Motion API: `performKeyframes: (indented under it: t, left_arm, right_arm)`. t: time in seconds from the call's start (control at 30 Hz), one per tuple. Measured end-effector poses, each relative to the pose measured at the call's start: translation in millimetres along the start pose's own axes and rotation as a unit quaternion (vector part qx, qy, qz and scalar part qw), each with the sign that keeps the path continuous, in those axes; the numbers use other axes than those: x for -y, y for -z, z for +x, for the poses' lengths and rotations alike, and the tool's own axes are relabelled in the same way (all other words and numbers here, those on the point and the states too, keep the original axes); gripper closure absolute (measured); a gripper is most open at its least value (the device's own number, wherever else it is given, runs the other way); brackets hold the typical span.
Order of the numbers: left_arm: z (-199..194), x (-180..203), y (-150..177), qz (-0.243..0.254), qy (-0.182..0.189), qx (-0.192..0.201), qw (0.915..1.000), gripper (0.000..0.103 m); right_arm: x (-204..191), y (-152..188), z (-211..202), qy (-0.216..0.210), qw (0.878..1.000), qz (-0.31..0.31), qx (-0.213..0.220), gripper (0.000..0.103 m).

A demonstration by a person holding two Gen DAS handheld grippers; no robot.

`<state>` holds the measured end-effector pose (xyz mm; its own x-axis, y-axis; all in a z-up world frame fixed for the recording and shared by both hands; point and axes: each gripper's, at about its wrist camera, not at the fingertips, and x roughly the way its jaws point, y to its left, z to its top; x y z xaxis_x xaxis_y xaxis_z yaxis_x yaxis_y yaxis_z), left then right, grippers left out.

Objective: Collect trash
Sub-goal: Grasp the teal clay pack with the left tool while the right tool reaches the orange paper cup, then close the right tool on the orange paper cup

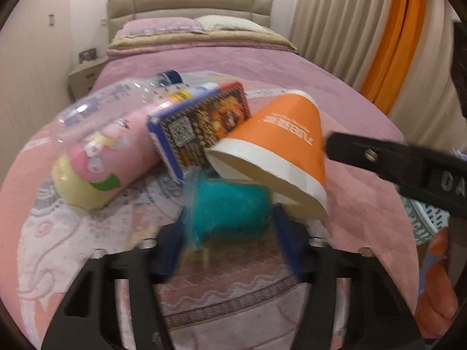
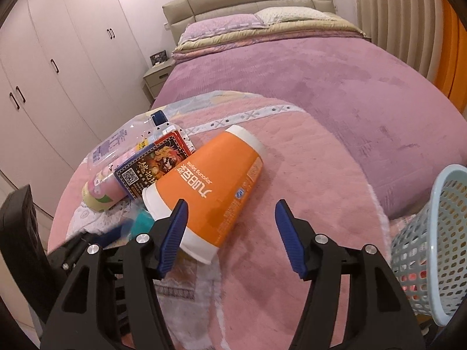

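A heap of trash lies on the pink blanket: a clear plastic bottle [image 1: 116, 99], a pink patterned cup [image 1: 99, 157], a dark printed box [image 1: 201, 125], a big orange paper cup [image 1: 280, 145] on its side, and a teal plastic-wrapped item [image 1: 230, 210]. My left gripper [image 1: 230, 233] has its blue fingers on both sides of the teal item, touching it. My right gripper [image 2: 230, 227] is open, its left finger [image 2: 175, 230] in front of the orange cup [image 2: 210, 186], its right finger over bare blanket. The box [image 2: 151, 169] and bottle [image 2: 116, 143] lie further left.
A pale blue perforated basket [image 2: 432, 245] stands at the right edge of the bed. The purple bedspread [image 2: 321, 81] stretches back to pillows and headboard. Wardrobes [image 2: 58, 58] and a nightstand [image 2: 157, 78] stand left. The right gripper's arm [image 1: 408, 166] reaches in from the right.
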<state>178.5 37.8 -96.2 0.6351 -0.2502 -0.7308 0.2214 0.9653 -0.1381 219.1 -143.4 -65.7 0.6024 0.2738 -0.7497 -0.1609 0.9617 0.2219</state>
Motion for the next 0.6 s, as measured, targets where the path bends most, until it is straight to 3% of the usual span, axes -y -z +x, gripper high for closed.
performKeyframes:
  t: [0.17,0.37,0.5,0.6]
  left_arm:
    - [-16.9,-8.4,10.1,-0.013,-0.003,0.010,0.9999,0.052]
    - [-37.6,-24.9,24.1,-0.030,-0.041,0.049,0.9975,0.052]
    - [-39.5,-34.6,27.3,-0.050,-0.021,0.058,0.9968,0.052]
    - [-40.8,-38.7,28.1,-0.053,0.005,0.068,0.9962,0.052]
  right_arm:
    - [2.0,-9.2,14.2,-0.018,0.999,0.037,-0.017,0.037]
    - [7.6,-15.5,38.0,-0.041,0.993,0.101,-0.051,0.037]
    - [9.2,-16.4,48.4,-0.052,0.988,0.131,-0.057,0.028]
    - [5.8,-18.9,56.9,-0.063,0.986,0.137,-0.068,0.028]
